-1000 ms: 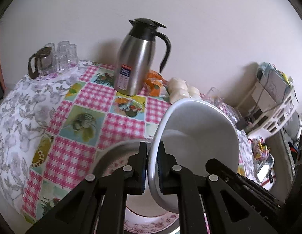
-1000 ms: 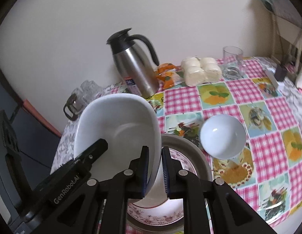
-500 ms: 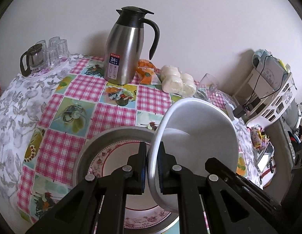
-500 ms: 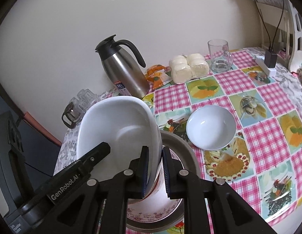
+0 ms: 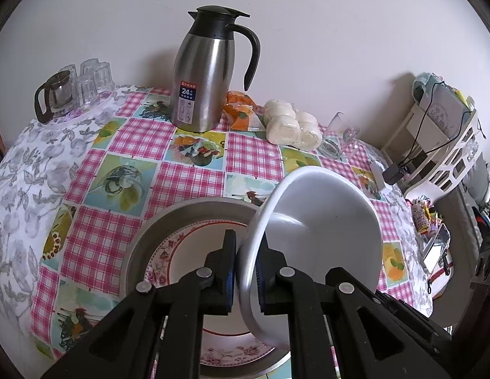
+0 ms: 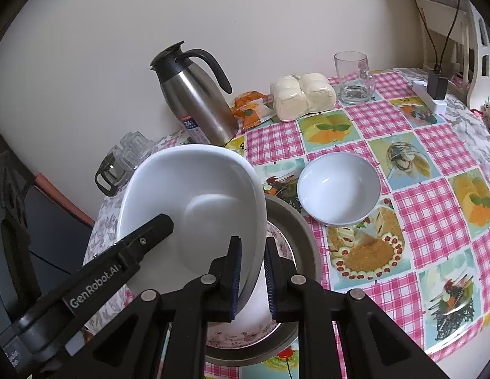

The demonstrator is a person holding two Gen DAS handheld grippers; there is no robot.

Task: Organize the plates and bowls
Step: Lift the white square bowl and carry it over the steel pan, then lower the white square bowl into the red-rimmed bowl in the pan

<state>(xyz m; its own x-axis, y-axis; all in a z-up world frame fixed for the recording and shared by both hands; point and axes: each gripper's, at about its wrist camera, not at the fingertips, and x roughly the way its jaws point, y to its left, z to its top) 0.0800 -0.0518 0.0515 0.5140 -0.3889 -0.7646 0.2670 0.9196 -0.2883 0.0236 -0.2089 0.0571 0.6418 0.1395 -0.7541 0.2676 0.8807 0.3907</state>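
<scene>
A large white bowl [image 5: 323,221] hangs tilted above a floral plate [image 5: 188,252] that lies in a round metal pan [image 5: 181,211]. My left gripper [image 5: 246,268] is shut on the bowl's rim on one side. The opposite rim sits in my right gripper [image 6: 252,271], also shut on the large white bowl [image 6: 194,195]. In the right wrist view a black finger of the left gripper reaches into the bowl from the lower left. A small white bowl [image 6: 338,188] stands on the tablecloth just right of the metal pan [image 6: 295,230].
A steel thermos jug [image 5: 203,72], an orange snack packet [image 5: 240,110], wrapped buns [image 5: 292,126] and a glass mug [image 6: 353,77] line the wall. A glass teapot with tumblers [image 5: 71,91] stands far left. A power strip [image 6: 432,94] and white rack [image 5: 444,145] are at right.
Both grippers keep their hold on the large bowl. It has sunk a little toward the floral plate, and more of the pan and plate shows beneath it in the left wrist view.
</scene>
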